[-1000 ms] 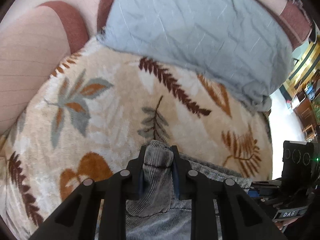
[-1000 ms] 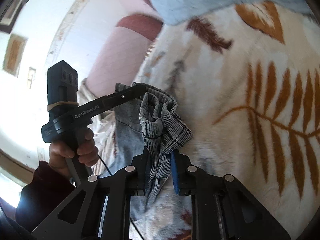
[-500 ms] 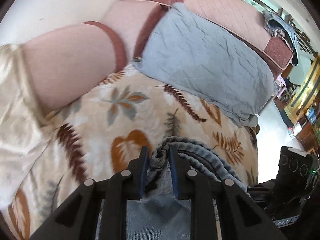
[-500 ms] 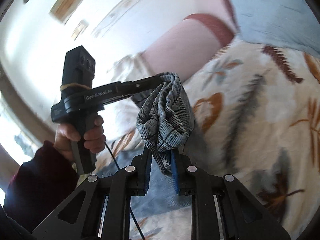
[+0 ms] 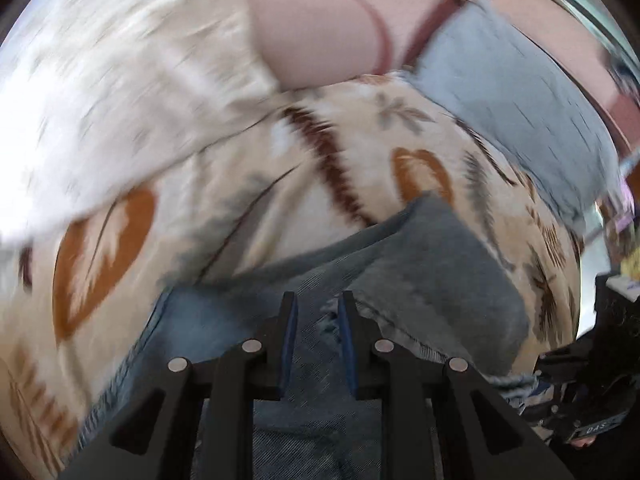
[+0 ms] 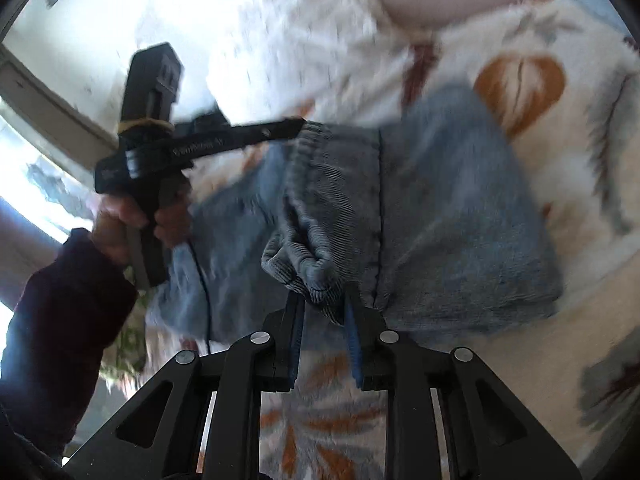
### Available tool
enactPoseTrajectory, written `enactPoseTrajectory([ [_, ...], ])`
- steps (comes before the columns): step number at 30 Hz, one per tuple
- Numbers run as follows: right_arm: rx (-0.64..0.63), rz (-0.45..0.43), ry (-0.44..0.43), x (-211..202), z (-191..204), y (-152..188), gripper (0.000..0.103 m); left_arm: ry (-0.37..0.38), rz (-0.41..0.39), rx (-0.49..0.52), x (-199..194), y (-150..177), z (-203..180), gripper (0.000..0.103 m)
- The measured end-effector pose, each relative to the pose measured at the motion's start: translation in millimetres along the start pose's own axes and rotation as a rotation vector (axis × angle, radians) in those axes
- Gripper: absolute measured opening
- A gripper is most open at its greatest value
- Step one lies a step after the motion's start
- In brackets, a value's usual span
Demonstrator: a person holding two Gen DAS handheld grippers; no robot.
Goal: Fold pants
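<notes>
The grey-blue corduroy pants [image 6: 440, 208] lie doubled over on the leaf-patterned blanket [image 6: 580, 128]. My right gripper [image 6: 323, 308] is shut on a bunched corner of the waistband [image 6: 312, 264]. My left gripper [image 5: 316, 308] is shut on the pants cloth [image 5: 420, 264], its fingertips [image 6: 296, 124] at the ribbed waistband edge in the right wrist view. Both views are motion-blurred.
A pink cushion [image 5: 320, 36] and a grey-blue pillow [image 5: 512, 92] lie at the far side of the blanket [image 5: 200, 208]. A cream cloth [image 5: 120, 100] lies at the left. A hand [image 6: 132, 220] holds the left gripper's handle.
Both grippers have swung the waistband forward and down, laying the pants over themselves on the blanket. The views have swept left past the pillow.
</notes>
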State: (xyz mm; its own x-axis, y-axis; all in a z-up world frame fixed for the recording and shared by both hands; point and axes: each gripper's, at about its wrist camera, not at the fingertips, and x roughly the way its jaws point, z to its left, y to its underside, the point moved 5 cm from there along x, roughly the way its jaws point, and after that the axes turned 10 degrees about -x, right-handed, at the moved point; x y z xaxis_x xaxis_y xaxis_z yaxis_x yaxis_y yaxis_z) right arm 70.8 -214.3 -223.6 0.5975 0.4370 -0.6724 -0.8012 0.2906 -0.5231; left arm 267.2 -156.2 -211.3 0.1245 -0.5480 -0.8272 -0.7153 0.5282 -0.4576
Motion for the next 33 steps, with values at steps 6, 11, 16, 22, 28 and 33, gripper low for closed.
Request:
enactPoseTrajectory([
  [6,0.075,0.091,-0.167,2,-3,2,0.052,0.004,-0.065,-0.095,-32,13,-2,0.024],
  [11,0.110,-0.025,-0.169,-32,-12,-6,0.054,0.059,-0.095,-0.243,-47,28,-15,0.058],
  [16,0.234,-0.171,-0.116,-66,-46,-18,0.056,-0.040,-0.078,-0.297,-31,41,-36,0.072],
  [22,0.335,-0.240,-0.102,-81,-70,-18,0.056,-0.177,-0.059,-0.291,-4,53,-56,0.072],
  [28,0.408,-0.276,-0.138,-88,-85,-20,0.056,-0.449,0.000,-0.133,27,87,-53,0.074],
  [33,0.434,-0.190,-0.198,-57,-85,-20,0.056,-0.434,-0.047,-0.217,6,91,-47,0.073],
])
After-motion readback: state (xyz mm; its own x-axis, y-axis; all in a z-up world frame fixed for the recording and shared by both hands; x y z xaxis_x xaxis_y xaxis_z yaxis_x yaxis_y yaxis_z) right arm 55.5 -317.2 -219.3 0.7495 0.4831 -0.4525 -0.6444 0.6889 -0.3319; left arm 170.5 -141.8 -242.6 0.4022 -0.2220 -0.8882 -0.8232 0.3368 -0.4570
